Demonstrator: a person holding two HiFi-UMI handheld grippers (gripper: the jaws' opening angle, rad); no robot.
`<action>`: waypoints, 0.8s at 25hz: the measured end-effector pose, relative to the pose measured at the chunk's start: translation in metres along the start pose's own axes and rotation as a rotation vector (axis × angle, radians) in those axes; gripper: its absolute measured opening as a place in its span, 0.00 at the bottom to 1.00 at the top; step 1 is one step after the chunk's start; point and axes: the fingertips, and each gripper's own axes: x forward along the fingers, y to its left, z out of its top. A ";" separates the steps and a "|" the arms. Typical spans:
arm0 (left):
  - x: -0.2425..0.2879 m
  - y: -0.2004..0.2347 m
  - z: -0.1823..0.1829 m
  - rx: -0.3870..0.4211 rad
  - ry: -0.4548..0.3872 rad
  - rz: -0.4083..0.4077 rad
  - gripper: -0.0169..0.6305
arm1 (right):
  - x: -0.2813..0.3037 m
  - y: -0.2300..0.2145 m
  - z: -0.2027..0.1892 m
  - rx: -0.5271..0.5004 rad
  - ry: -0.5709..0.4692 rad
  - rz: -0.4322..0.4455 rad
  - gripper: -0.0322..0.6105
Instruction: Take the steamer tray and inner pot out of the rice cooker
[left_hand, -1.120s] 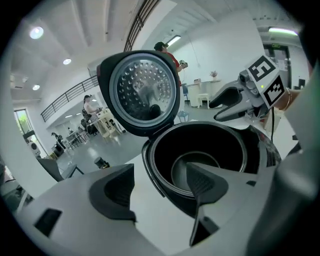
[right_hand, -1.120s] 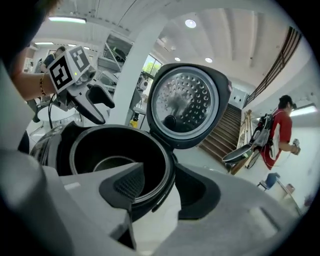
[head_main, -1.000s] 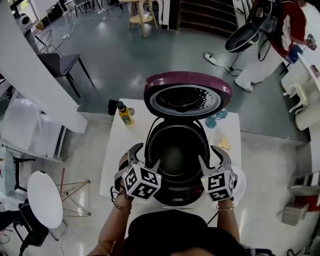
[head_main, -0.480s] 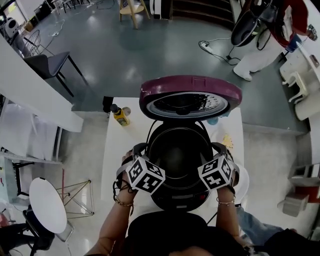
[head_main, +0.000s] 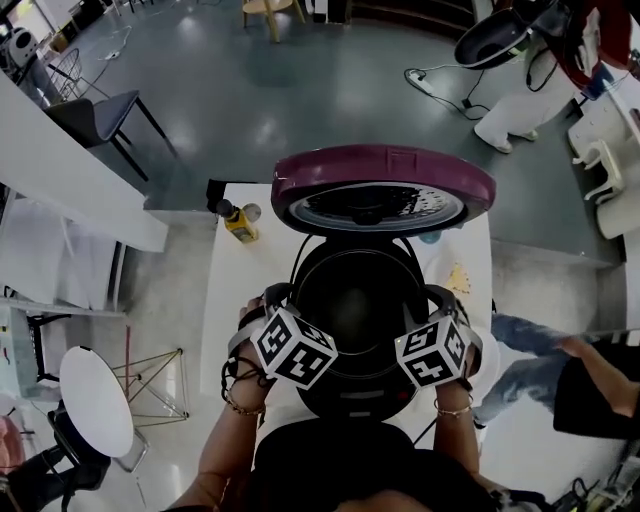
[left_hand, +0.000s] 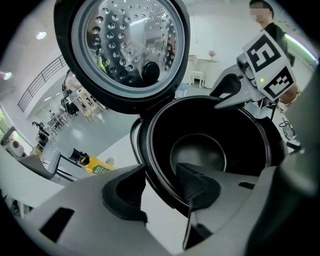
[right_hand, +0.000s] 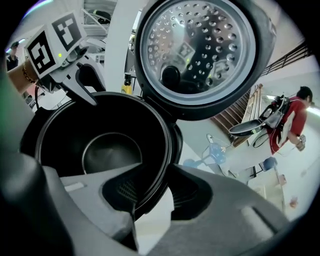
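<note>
**Both grippers lining up on the pot rim, lift coming next?**

So the rice cooker (head_main: 360, 400) is sitting on the white table (head_main: 235, 300) with its lid (head_main: 383, 165) standing wide open, and the person is working on the grab step. The inner pot (head_main: 355, 300) is sitting down in the cooker body, not lifted out yet. I'm honestly not making out a separate steamer tray in there. The inside is just reading as dark all the way down to a round bottom, so I can't tell if a tray is in place.

The left gripper (left_hand: 160, 185) is straddling the rim (left_hand: 152, 165) on the pot's left side, one finger inside and one outside. The right gripper (right_hand: 150, 197) is doing the same on the opposite side. Both pairs of jaws have just been closing with the rim between them, but they aren't clamping yet as far as I can see. A sliver of table is showing between the outer pad and the rim on each side.

My guess at what the next move is calling for: finishing the squeeze evenly on both sides, then lifting straight up with both hands level, keeping clear of the lid hanging over the back. A lopsided pinch is probably going to tip the pot or let it slip.
</note>
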 end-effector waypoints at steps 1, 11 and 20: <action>-0.001 0.000 -0.001 0.012 0.007 0.006 0.31 | -0.001 0.001 0.001 0.003 -0.007 0.007 0.26; -0.006 -0.002 0.005 -0.075 -0.048 -0.031 0.19 | -0.001 -0.004 0.001 0.094 -0.059 0.022 0.22; -0.021 0.005 0.004 -0.330 -0.154 -0.165 0.11 | -0.018 -0.009 0.012 0.197 -0.178 0.010 0.18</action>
